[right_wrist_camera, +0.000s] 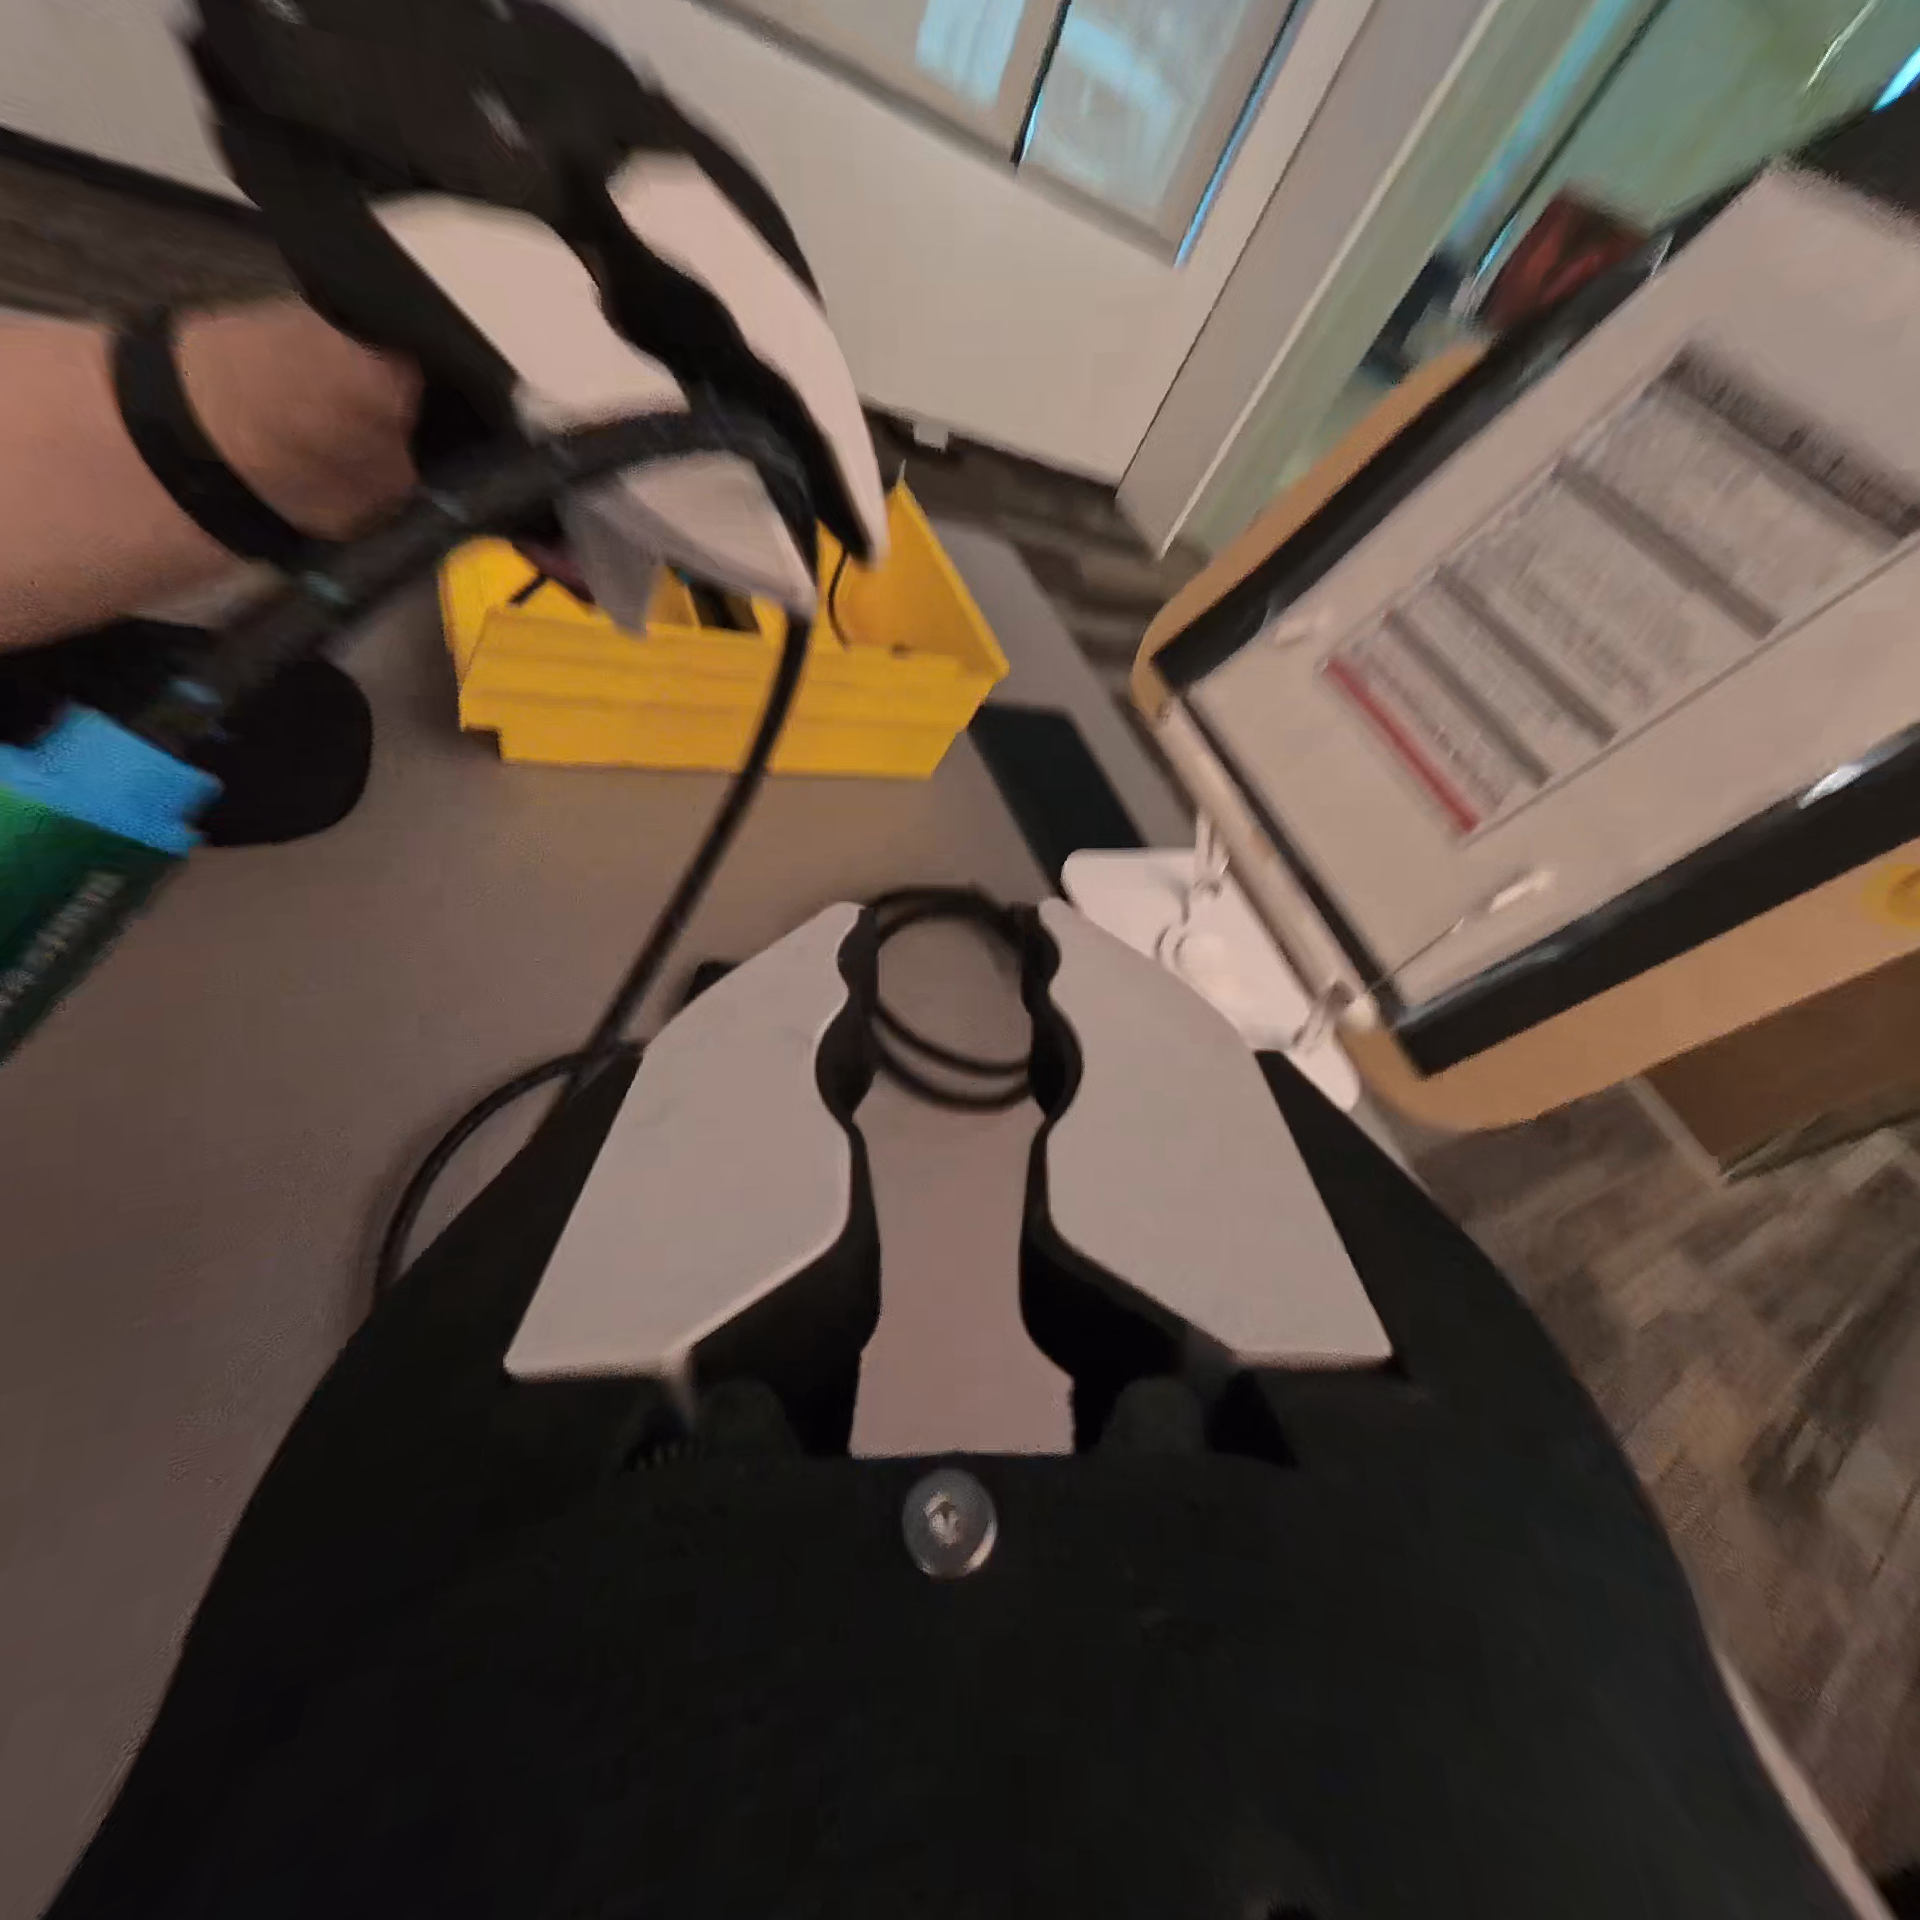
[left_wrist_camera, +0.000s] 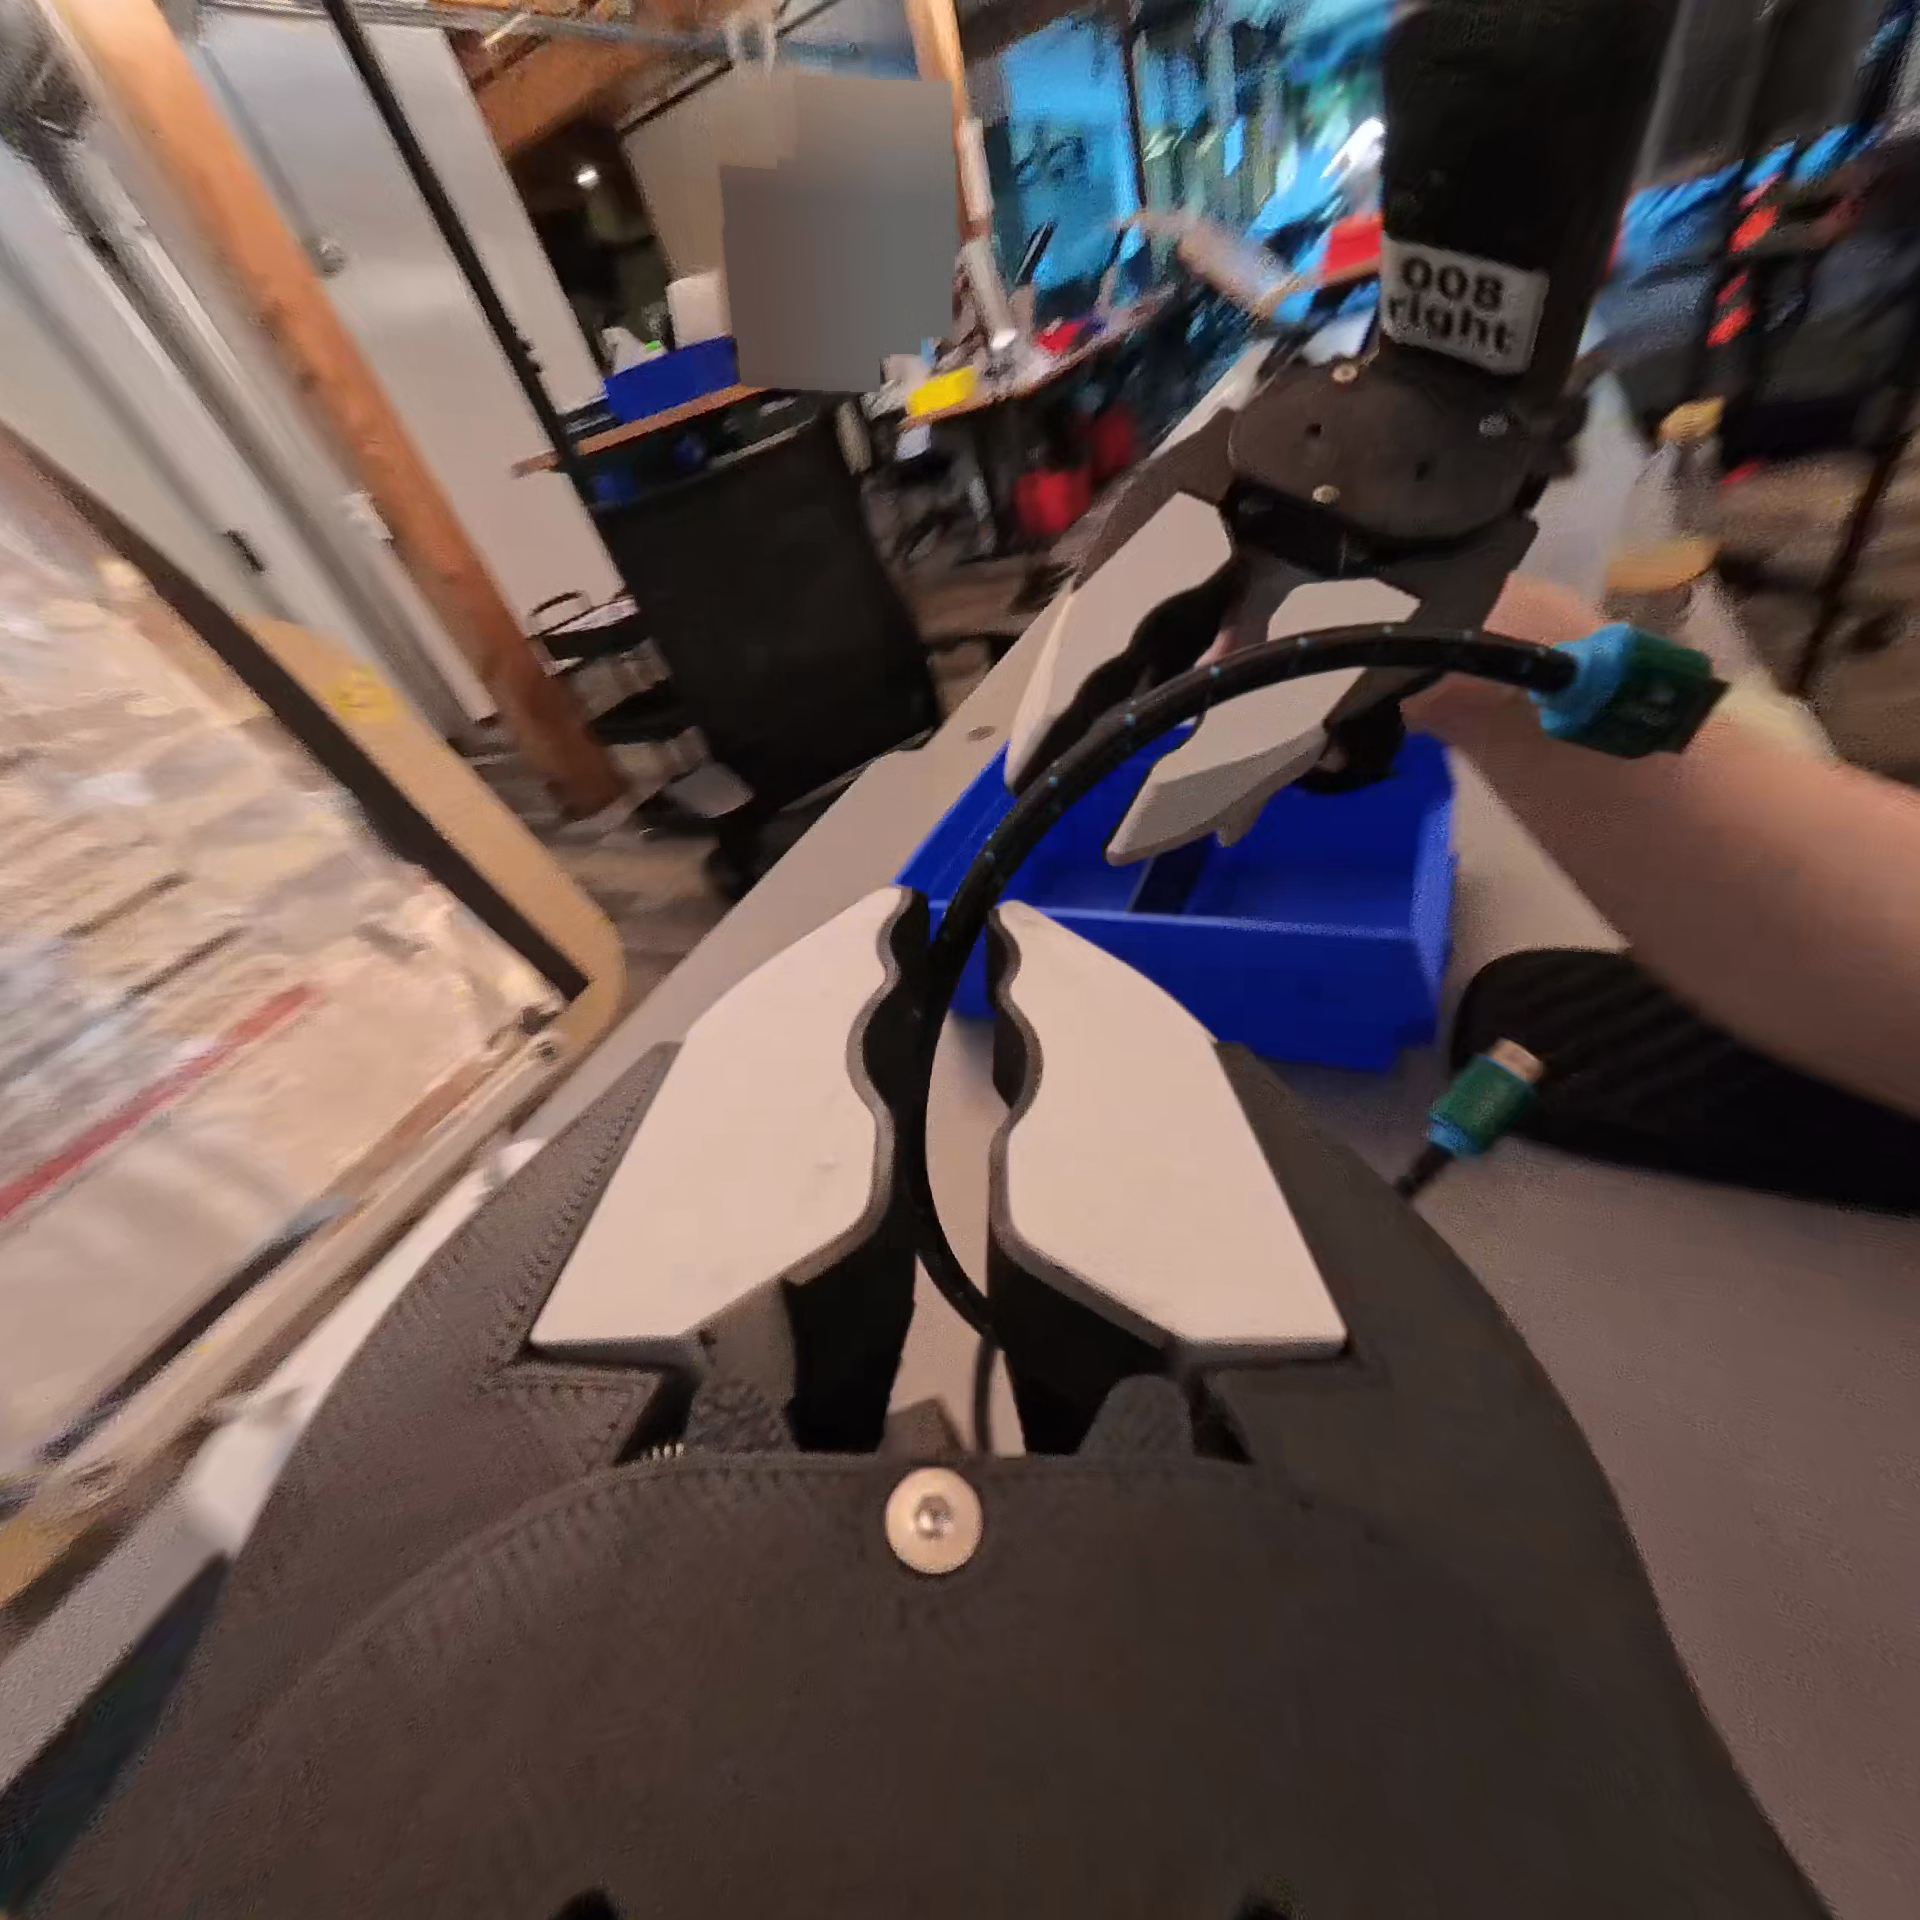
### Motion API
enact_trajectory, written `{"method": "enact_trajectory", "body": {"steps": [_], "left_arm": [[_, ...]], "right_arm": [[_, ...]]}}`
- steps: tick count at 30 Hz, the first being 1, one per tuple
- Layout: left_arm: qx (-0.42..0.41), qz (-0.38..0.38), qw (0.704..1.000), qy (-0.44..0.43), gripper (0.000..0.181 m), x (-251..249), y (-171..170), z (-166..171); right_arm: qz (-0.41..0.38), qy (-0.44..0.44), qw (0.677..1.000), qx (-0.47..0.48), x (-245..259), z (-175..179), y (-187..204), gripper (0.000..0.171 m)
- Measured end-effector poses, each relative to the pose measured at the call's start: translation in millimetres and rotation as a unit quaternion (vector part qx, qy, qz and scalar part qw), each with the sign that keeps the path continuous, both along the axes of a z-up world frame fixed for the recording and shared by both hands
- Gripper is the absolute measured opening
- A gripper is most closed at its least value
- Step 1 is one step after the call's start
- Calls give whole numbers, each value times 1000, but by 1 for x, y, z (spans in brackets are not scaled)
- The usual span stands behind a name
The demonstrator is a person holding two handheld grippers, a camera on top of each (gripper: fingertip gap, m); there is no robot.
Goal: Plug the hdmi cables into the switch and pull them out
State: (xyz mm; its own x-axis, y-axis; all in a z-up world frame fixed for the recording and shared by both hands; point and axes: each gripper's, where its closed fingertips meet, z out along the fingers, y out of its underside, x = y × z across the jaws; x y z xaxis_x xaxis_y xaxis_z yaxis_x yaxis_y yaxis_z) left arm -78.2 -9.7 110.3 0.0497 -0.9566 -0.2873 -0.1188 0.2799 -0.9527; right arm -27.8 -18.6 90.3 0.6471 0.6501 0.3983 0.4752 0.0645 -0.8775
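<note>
Showing blue bin [left_wrist_camera: 1299, 935], yellow bin [right_wrist_camera: 707, 686]

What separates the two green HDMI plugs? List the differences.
The raised plug hangs in the air on the black cable gripped by the left claw; the other plug lies on the table. The lying plug's metal tip shows; the raised plug's does not. Both are green with blue collars.

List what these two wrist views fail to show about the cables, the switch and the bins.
- Switch: no view shows it clearly.
- Yellow bin contents, right wrist view: motion blur and the left gripper cover them.
- Blue bin interior, left wrist view: partly behind the right gripper.
- Held cable plug, right wrist view: cut by the left edge, blurred.
</note>
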Motion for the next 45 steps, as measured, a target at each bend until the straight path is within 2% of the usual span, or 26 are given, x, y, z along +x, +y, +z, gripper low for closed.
{"method": "enact_trajectory", "body": {"steps": [1,7,11,14,18,22,25,26,28,30,33,38,42,45], "left_arm": [[-24,-22,999,-12,9,7,-1,-2],[-163,-121,978,-57,7,25,6,-18],[-207,-146,966,-50,6,25,9,-36],[-225,-161,960,-36,7,26,5,-48],[-247,-184,951,-9,8,31,-4,-60],[-268,-191,944,11,7,36,-8,-71],[-265,-210,940,39,8,33,-13,-78],[-260,-212,941,40,12,31,-13,-78],[-246,-206,946,46,42,25,-10,-74],[-231,-198,950,70,58,13,-6,-69],[-195,-204,959,42,60,-12,-5,-41],[-142,-186,972,-32,52,-39,-10,-1],[-101,-224,969,31,56,-28,-42,-20],[-80,-259,961,49,48,-20,-60,-34]], "right_arm": [[9,4,999,30,-3,8,-3,30],[34,-27,979,200,-20,37,-22,36],[44,-26,951,306,-40,53,-35,30],[24,-36,952,302,-47,50,-27,30],[39,-60,945,319,-61,43,-30,9],[10,-54,963,264,-55,38,-21,8],[38,-38,975,218,-59,31,-24,8],[55,-20,978,200,-62,31,-27,8],[95,19,984,152,-66,29,-33,8],[126,45,988,80,-67,19,-34,8],[148,53,987,-26,-69,-6,-28,8],[192,37,971,-138,-87,-49,-25,8],[247,26,947,-202,-105,-71,-38,8],[276,14,934,-226,-112,-81,-47,8]]}}
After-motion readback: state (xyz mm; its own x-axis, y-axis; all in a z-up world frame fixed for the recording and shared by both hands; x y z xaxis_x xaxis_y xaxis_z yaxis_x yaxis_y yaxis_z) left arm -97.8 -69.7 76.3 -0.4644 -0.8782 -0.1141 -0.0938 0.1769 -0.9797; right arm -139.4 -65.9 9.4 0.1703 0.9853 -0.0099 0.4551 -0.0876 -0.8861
